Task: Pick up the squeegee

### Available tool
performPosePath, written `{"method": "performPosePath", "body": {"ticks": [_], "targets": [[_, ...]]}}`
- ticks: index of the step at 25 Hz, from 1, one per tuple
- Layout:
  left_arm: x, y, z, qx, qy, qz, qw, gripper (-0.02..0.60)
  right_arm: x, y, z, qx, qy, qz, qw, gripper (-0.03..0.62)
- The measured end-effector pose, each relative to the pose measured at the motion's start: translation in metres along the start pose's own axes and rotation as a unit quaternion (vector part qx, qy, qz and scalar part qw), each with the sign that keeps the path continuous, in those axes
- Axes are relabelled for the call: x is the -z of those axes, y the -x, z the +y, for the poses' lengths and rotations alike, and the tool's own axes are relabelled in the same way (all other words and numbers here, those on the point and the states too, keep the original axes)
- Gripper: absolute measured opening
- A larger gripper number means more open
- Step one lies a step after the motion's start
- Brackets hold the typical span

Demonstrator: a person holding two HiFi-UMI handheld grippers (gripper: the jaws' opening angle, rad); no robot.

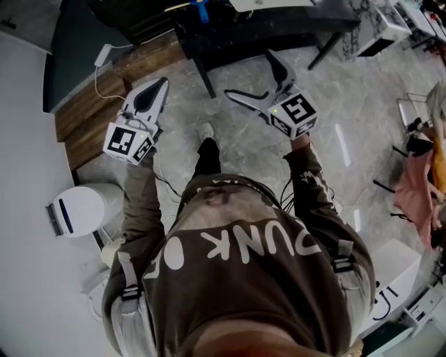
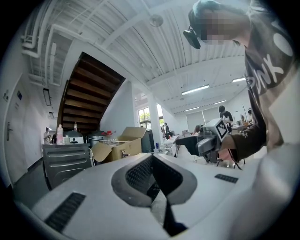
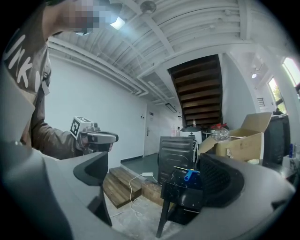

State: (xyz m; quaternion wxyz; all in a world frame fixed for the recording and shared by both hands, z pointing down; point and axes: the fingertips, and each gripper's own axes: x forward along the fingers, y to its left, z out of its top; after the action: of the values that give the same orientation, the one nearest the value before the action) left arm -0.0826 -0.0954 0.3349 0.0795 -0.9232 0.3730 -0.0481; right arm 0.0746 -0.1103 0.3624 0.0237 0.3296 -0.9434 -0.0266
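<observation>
A blue-handled tool (image 1: 201,10), apparently the squeegee, lies on a dark table (image 1: 265,31) at the far end of the head view. The right gripper view shows its blue handle (image 3: 188,175) on the table top, between the jaws' line of sight. My right gripper (image 1: 254,78) is held at chest height, short of the table, open with nothing between its jaws (image 3: 157,180). My left gripper (image 1: 159,89) hovers to the left over the floor, shut and empty (image 2: 152,174). Each gripper shows in the other's view: the right one (image 2: 206,140) and the left one (image 3: 93,137).
Wooden steps (image 1: 97,111) with a white cable lie left of the table. A white round appliance (image 1: 80,208) stands on the floor at the left. A dark metal cabinet (image 3: 176,154) and cardboard boxes (image 3: 243,140) stand behind the table. Clothes hang on a rack (image 1: 418,181) at the right.
</observation>
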Motion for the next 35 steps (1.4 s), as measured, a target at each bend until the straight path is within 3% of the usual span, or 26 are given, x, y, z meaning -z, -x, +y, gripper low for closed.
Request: {"method": "performPosePath", "body": {"ticks": [22, 35], "targets": [[0.074, -0.132, 0.203, 0.031, 0.039, 0.017, 0.9986, 0.002, 0.044, -0.201, -0.140, 0.030, -0.042, 0.059, 0.997, 0.594], [0.129, -0.201, 0.272, 0.059, 0.053, 0.033, 0.9963, 0.002, 0.093, -0.301, -0.207, 0.063, -0.072, 0.097, 0.991, 0.594]]}}
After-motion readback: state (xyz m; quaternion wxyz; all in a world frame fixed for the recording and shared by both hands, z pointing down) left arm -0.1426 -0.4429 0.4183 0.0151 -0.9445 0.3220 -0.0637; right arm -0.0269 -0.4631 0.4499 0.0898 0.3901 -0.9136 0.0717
